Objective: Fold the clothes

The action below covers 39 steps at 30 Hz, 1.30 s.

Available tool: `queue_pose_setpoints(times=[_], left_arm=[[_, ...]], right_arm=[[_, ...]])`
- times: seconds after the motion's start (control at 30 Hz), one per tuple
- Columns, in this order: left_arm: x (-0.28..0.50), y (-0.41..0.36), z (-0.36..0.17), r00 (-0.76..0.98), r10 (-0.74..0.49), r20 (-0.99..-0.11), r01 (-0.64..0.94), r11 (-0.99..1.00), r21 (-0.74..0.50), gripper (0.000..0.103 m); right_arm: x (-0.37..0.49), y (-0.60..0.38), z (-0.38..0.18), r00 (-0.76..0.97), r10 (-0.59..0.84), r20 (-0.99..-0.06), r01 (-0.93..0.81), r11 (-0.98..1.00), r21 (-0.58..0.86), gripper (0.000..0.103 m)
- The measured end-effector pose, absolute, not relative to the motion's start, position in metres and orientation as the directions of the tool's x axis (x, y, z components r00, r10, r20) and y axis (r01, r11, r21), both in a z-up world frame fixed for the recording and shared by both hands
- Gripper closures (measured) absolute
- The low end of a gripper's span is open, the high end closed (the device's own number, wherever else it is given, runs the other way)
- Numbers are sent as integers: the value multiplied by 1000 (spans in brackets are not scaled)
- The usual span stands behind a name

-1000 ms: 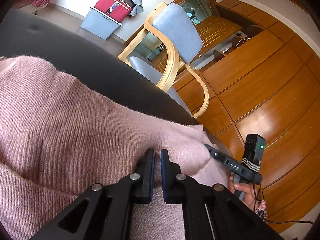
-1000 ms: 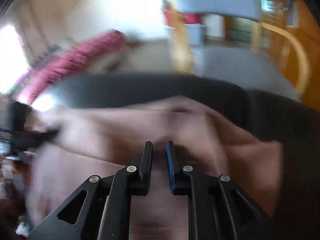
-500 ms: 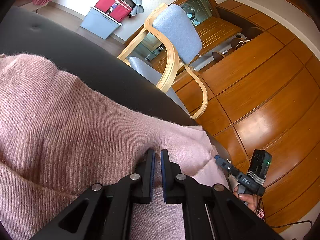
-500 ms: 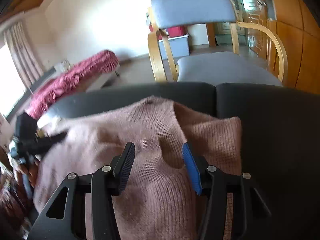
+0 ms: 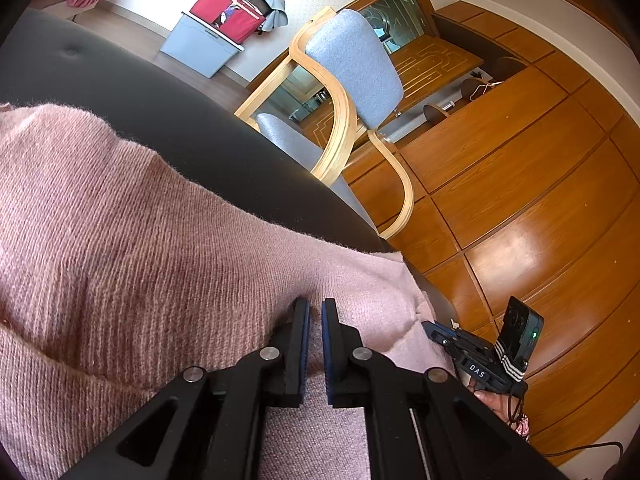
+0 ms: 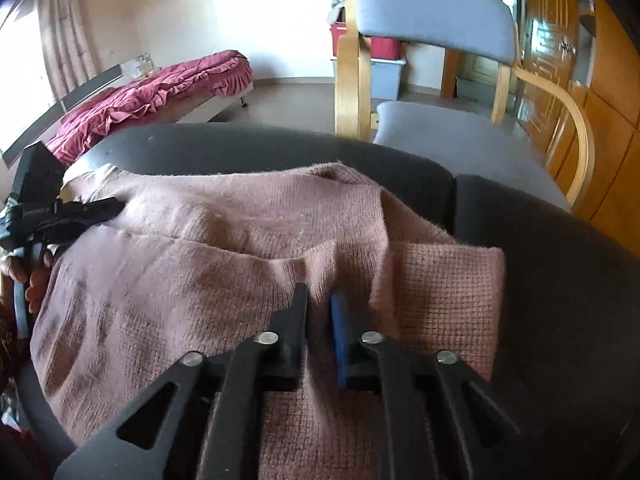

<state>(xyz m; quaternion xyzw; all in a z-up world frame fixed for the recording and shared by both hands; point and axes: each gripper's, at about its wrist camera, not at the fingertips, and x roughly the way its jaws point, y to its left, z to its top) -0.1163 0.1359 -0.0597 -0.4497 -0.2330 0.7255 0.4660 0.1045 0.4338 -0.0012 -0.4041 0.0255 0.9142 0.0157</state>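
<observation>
Seen from the left wrist, a pink knitted sweater [image 5: 132,248] lies spread over a dark padded surface [image 5: 168,120], its far edge trailing toward the wooden floor [image 5: 532,240]. The left gripper [image 5: 314,312] is pinched tight on a raised fold of the knit, its jaws all but together with cloth between them. At lower right the right gripper [image 5: 434,330] reaches in at the sweater's edge, held in a person's hand [image 5: 490,398]. A grey chair [image 5: 352,68] with a bent wooden frame stands beyond, with a storage box [image 5: 200,48] against the wall. From the right wrist, the sweater [image 6: 224,240] shows as already partly doubled over, one layer lying on another, with a ribbed edge [image 6: 448,292] to the right. The right gripper [image 6: 319,300] is closing on a ridge of knit that rises between its jaws, and the pads appear to press on it. The left gripper [image 6: 116,204] grips the cloth at far left. A bed with a crimson cover [image 6: 156,96] sits in the background. The step in hand looks like taking hold of both ends of one edge before carrying it across; done well, each grip would catch only the layers meant to move, and both hands would lift together so the loose knit stays taut and does not drag askew.
</observation>
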Motion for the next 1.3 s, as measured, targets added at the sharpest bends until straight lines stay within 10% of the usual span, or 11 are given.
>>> queue_pose_setpoints(times=[0.4, 0.7, 0.97, 1.3], left_arm=[[-117, 138, -62, -160, 889, -430, -463, -452, -762, 98], [-118, 139, -62, -160, 890, -427, -461, -449, -766, 98], [-118, 139, -62, -159, 891, -426, -460, -449, -766, 98], [-119, 138, -63, -162, 893, -421, -457, -446, -770, 98]], right_arm=[[118, 460, 0, -688, 223, -691, -247, -967, -67, 100], [114, 470, -1, -668, 101, -737, -165, -986, 14, 89], [150, 469, 42, -812, 37, -582, -130, -985, 118, 87], [89, 416, -9, -681, 55, -730, -12, -998, -64, 91]])
